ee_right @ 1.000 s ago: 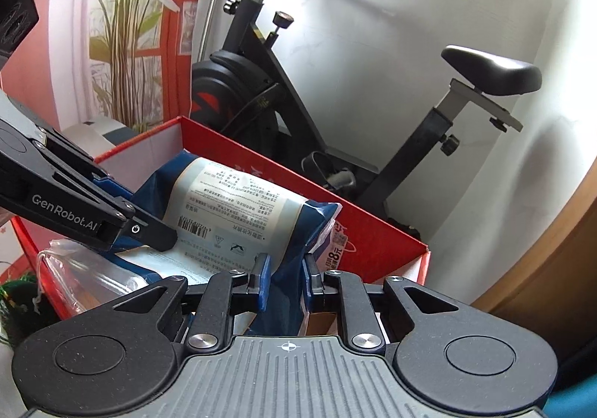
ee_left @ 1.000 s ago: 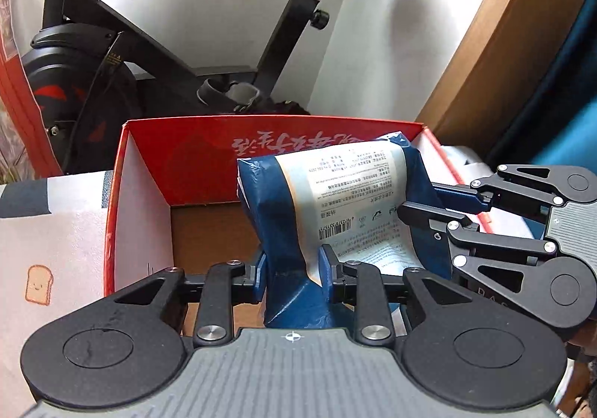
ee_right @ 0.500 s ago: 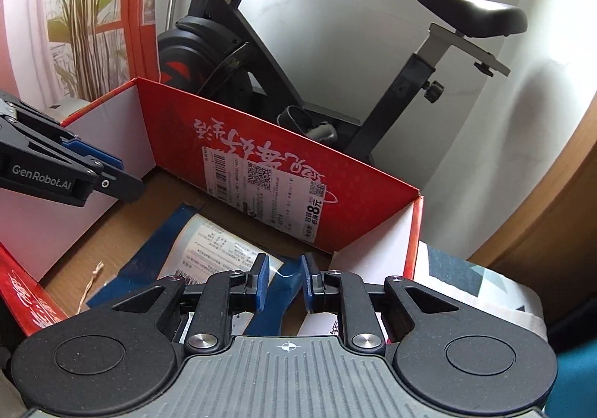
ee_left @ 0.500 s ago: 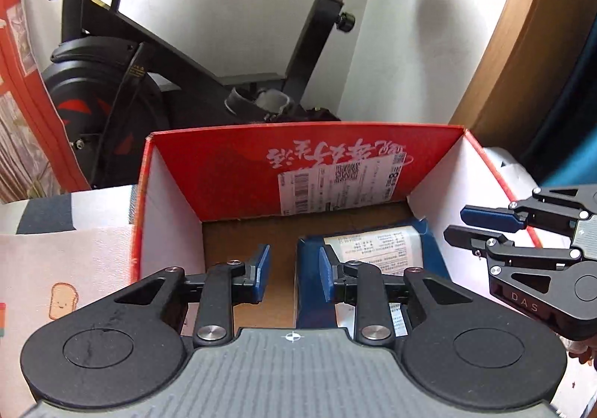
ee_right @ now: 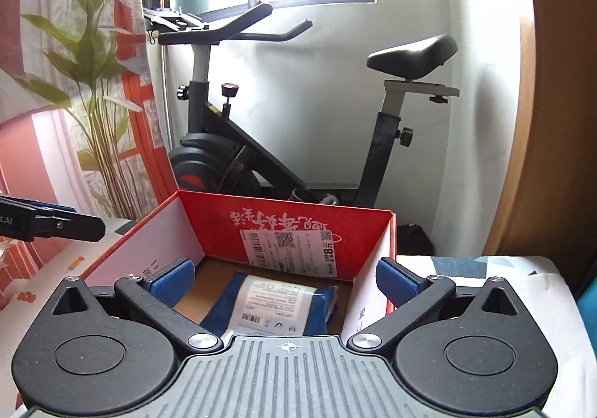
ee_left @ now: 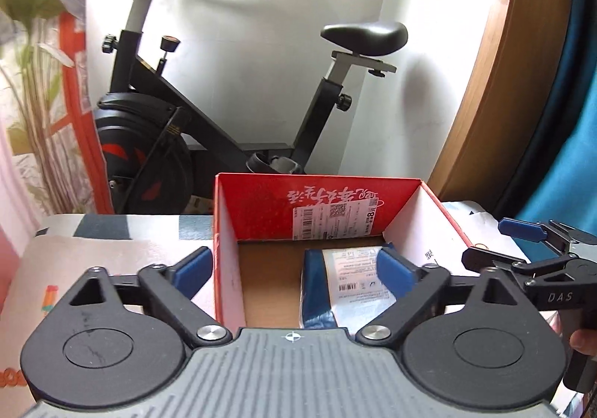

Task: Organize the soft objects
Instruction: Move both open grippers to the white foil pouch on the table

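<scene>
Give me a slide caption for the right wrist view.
Blue soft pack lying inside the red box, open right hand-held gripper above it, exercise bike behind.

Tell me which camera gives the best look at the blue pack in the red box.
Right wrist view: the blue pack lies flat on the red box floor, nearly unobstructed. The left wrist view shows it too, but a blue pad and the gripper body cover part of it.
</scene>
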{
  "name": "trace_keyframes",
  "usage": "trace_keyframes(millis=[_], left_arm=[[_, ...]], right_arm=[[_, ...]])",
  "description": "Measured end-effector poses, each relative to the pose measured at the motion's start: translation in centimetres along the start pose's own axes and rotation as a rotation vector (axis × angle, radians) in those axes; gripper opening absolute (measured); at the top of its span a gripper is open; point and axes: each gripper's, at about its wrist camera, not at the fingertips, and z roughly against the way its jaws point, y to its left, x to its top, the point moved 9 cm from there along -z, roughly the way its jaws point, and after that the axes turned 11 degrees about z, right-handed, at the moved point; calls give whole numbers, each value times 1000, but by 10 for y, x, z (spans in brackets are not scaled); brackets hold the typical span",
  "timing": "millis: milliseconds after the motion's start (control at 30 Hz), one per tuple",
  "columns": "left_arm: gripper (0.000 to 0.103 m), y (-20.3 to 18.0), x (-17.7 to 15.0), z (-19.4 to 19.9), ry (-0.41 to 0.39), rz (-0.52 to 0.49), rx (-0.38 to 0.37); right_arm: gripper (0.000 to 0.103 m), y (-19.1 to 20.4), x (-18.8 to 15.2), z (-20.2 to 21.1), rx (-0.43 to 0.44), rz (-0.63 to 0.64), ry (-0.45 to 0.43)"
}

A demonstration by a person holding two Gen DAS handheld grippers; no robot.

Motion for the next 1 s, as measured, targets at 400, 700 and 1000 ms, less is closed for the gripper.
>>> trace_keyframes(millis=[400,700,1000], left_arm=[[103,38,-66,50,50,101,30],[103,58,-118,64,76,143,80],[95,64,-157,54,141,155,99]], right_arm=[[103,28,-48,48,72,-189,-23],[103,66,-87,55,84,-135,38],[103,104,-117,49,117,-130,167]])
